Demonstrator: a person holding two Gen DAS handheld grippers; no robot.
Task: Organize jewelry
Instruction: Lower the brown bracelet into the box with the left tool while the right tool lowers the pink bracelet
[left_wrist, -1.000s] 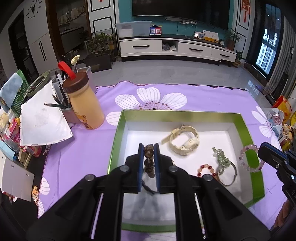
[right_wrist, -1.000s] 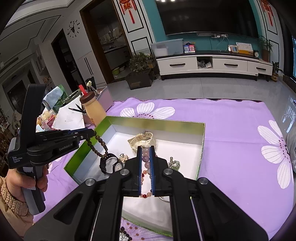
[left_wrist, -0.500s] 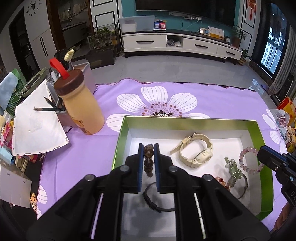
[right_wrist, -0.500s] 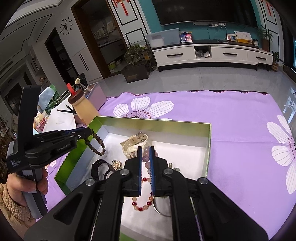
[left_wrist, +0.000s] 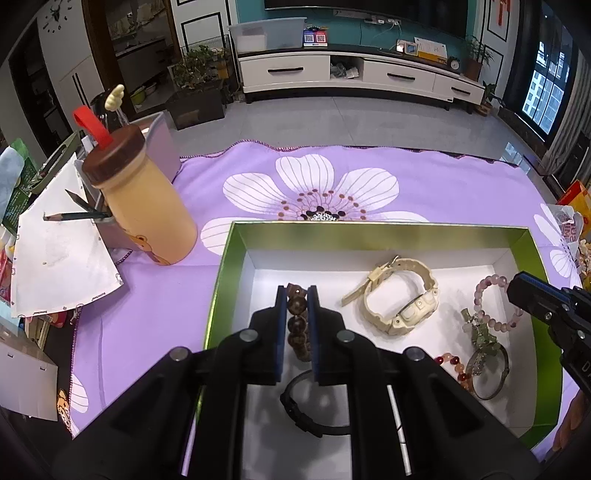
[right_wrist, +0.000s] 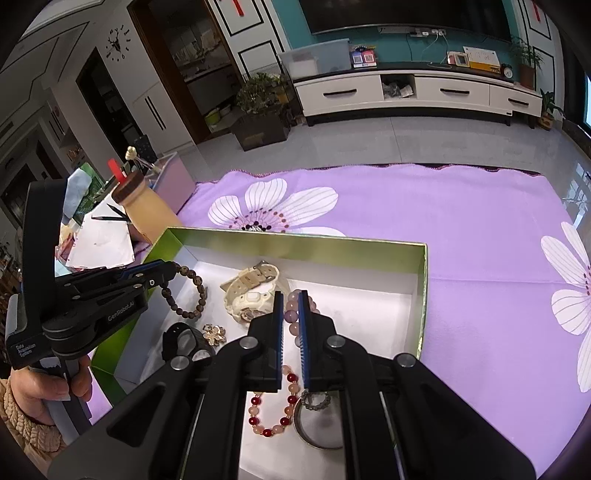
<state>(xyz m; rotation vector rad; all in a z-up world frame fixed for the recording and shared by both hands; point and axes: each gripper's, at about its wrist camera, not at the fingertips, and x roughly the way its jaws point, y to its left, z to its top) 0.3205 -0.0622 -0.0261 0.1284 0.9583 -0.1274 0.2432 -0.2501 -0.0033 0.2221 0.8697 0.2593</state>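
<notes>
A green box with a white floor (left_wrist: 236, 258) (right_wrist: 423, 295) sits on the purple cloth. My left gripper (left_wrist: 298, 295) (right_wrist: 171, 271) is shut on a brown bead bracelet (left_wrist: 298, 325) (right_wrist: 184, 291), held over the box's left part. My right gripper (right_wrist: 291, 299) (left_wrist: 517, 291) is shut on a pink bead bracelet (right_wrist: 293, 317) (left_wrist: 484, 291), held over the box's right part. In the box lie a cream watch (left_wrist: 402, 299) (right_wrist: 251, 291), a black watch (left_wrist: 310, 413) (right_wrist: 183, 339), a red-and-pink bead bracelet (right_wrist: 273, 410), a metal bangle (left_wrist: 487, 373) (right_wrist: 314, 424) and a gold flower brooch (right_wrist: 215, 334).
A tan bottle with a brown lid (left_wrist: 144, 206) (right_wrist: 147, 206) stands left of the box, beside a pen holder (left_wrist: 96, 218) and white paper (left_wrist: 59, 251). Snack packets (left_wrist: 569, 221) lie at the cloth's right edge.
Both grippers have risen and pulled back a little, each with its bracelet in it. The box's contents have not shifted.
</notes>
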